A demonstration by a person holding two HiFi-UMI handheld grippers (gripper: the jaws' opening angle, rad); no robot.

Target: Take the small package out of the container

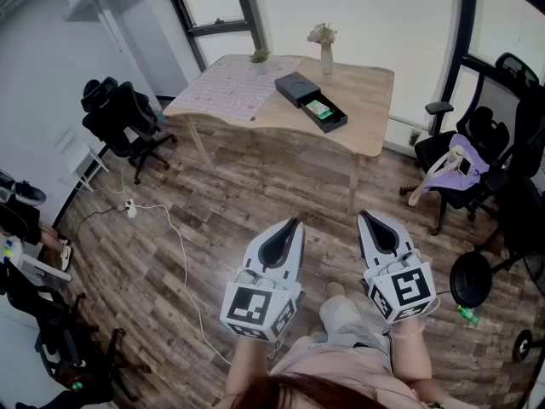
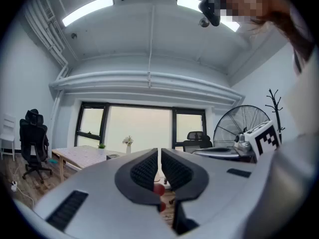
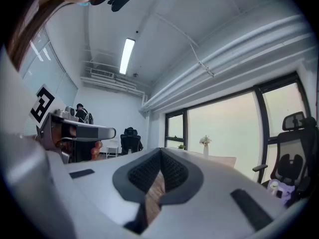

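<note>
The head camera looks from high up, steeply down at the floor (image 1: 213, 203). The left gripper (image 1: 292, 224) and right gripper (image 1: 364, 217) are close below it, and the surface (image 1: 366, 100) is far ahead. Each gripper camera rides low and looks level along its own jaws. All three views see the far surface, its vase (image 1: 327, 58) and the windows (image 2: 139, 128).

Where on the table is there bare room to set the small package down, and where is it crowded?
Bare wood lies right of the black container, up to the right edge of the table. The patterned mat left of it is also free, with only the small plant at its far edge. Crowded: the strip between vase and container.
</note>
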